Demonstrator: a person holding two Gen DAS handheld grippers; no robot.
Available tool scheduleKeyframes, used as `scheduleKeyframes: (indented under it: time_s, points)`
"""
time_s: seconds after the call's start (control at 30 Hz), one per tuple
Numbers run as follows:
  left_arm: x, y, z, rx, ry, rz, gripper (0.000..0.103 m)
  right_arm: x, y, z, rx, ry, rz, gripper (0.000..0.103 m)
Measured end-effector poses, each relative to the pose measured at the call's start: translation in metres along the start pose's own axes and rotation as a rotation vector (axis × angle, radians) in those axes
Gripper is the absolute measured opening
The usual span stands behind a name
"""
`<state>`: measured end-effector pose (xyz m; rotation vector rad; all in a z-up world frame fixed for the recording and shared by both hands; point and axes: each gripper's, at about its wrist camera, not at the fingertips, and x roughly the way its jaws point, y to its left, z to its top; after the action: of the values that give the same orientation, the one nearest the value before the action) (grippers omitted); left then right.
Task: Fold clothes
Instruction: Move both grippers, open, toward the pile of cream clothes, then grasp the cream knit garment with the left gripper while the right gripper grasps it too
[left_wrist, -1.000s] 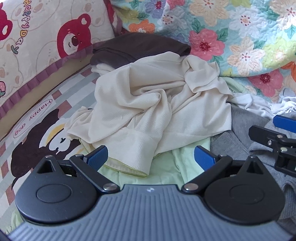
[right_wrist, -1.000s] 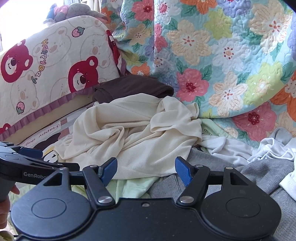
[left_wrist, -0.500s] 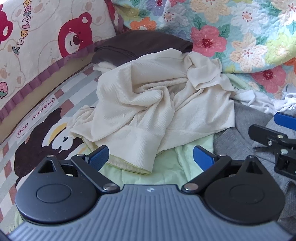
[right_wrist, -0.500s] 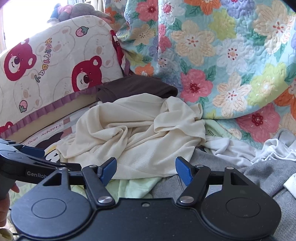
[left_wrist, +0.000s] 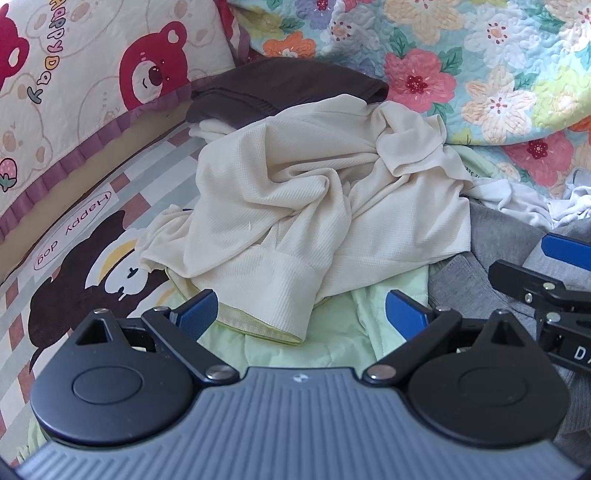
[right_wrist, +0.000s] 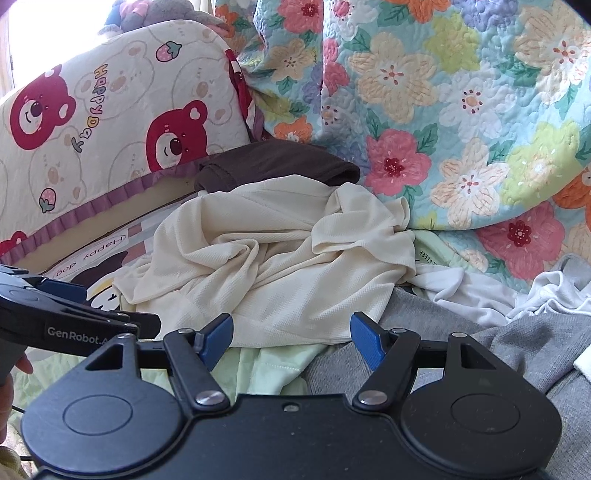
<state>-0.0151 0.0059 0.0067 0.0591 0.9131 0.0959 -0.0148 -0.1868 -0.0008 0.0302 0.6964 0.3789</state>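
My left gripper (left_wrist: 299, 312) is spread wide, blue fingertips (left_wrist: 194, 309) apart, nothing between them. It hangs just above the pale green garment (left_wrist: 332, 332). Straight ahead of it and close: the cream shirt (left_wrist: 306, 206), crumpled in a heap, its ribbed cuff (left_wrist: 273, 295) drooping toward me, right between the two tips. The shirt lies on top of the green piece.

My right gripper (right_wrist: 291, 334) is also wide open and empty. In the left view it shows at the right edge (left_wrist: 550, 269), over the grey garment (left_wrist: 491, 243). From the right view the cream shirt (right_wrist: 280, 266) sits dead ahead, just past the tips; the green garment (right_wrist: 280, 365) is under and between them, the grey garment (right_wrist: 498, 343) to the right. The left gripper (right_wrist: 92, 317) shows at the left, a bit of hand (right_wrist: 14, 369) on its handle.

Beyond the shirt: a folded dark brown garment (left_wrist: 280, 88), touching its far edge. Right of the shirt lies white cloth (right_wrist: 476, 291), bunched. Behind it all hangs the floral quilt (right_wrist: 461, 110). Far left, a bear-print cushion (left_wrist: 85, 74), upright. Under the pile on the left is a cartoon bedsheet (left_wrist: 85, 251) with "Happy dog" print.
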Motion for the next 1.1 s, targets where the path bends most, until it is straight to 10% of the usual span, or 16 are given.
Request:
scheduleKeyframes:
  time_s: [0.6, 0.67, 0.83, 0.97, 1.1]
  points:
    - [0.016, 0.028, -0.004, -0.079, -0.047, -0.012, 0.097, 0.025, -0.018, -0.007, 0.108, 0.022, 0.083, 0.075]
    - [0.019, 0.037, -0.004, -0.068, -0.063, 0.006, 0.075, 0.037, -0.026, -0.006, 0.157, 0.054, 0.091, 0.075]
    - [0.030, 0.064, 0.000, -0.087, -0.056, -0.008, 0.062, 0.066, -0.037, -0.001, 0.264, 0.151, 0.080, 0.075]
    - [0.047, 0.082, 0.011, -0.121, -0.065, -0.037, 0.063, 0.093, -0.037, 0.010, 0.380, 0.218, 0.195, 0.075]
    - [0.070, 0.101, 0.030, -0.197, -0.084, -0.081, 0.073, 0.128, -0.040, 0.023, 0.467, 0.240, 0.134, 0.075]
